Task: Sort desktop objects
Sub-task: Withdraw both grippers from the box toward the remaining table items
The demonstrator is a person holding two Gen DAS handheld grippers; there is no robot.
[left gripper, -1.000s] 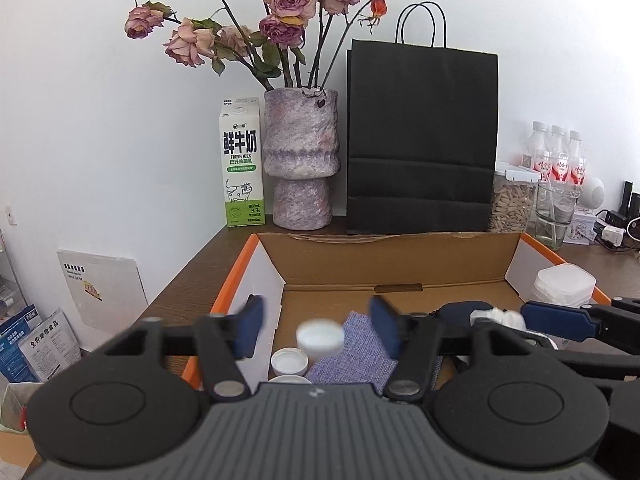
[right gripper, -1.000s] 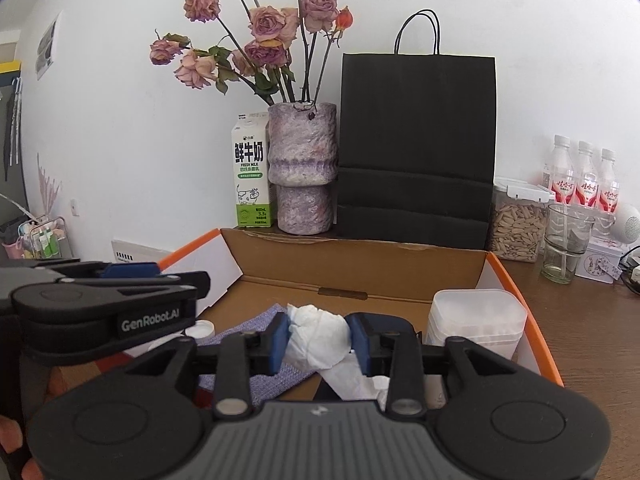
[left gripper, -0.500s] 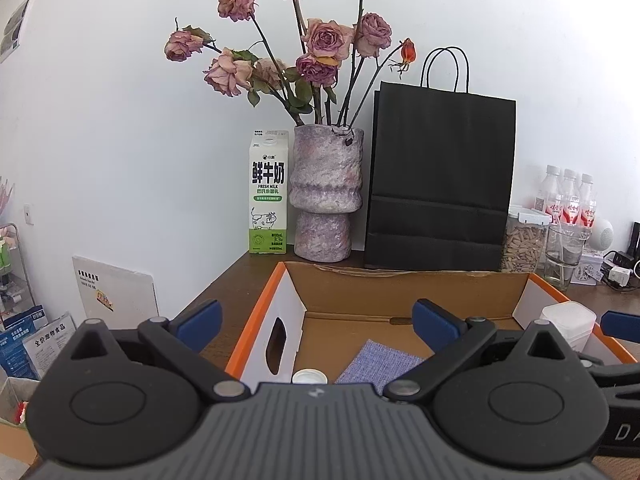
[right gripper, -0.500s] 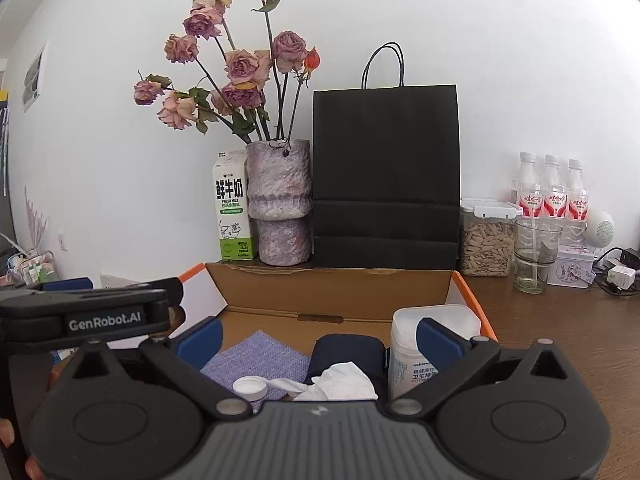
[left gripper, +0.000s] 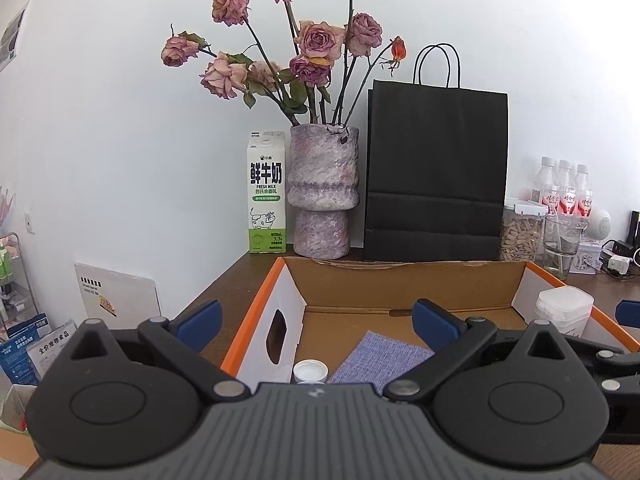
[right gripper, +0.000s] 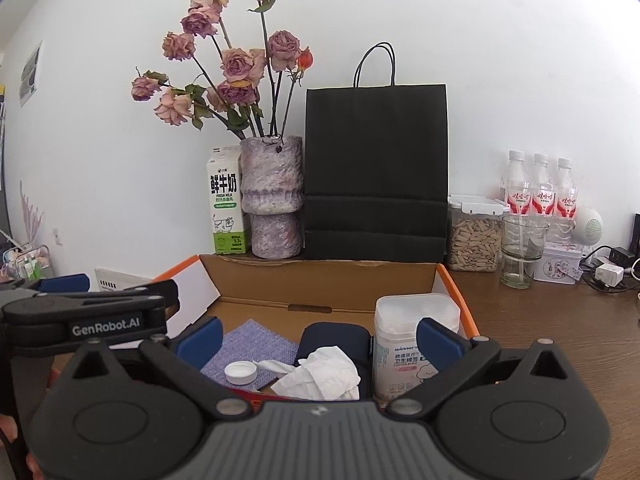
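An orange-edged cardboard box (left gripper: 400, 280) (right gripper: 320, 276) lies open on the brown desk. Inside it lie a purple cloth (right gripper: 256, 346) (left gripper: 380, 356), a white bottle cap (right gripper: 241, 372) (left gripper: 310, 370), a crumpled white tissue (right gripper: 324, 374), a dark blue case (right gripper: 336, 336) and a white cotton-swab tub (right gripper: 412, 344) (left gripper: 564, 308). My left gripper (left gripper: 316, 320) is open and empty above the box's near left corner. My right gripper (right gripper: 318, 334) is open and empty above the box's near side, over the tissue.
Behind the box stand a milk carton (left gripper: 267, 192), a vase of dried roses (left gripper: 322, 192) and a black paper bag (left gripper: 436, 172). At the right are a seed jar (right gripper: 474, 236), a glass (right gripper: 522, 250), three bottles (right gripper: 540, 188), a tin and chargers.
The left gripper let go of the white cap and the right gripper let go of the tissue. Both opened wide and drew back and up from the box.
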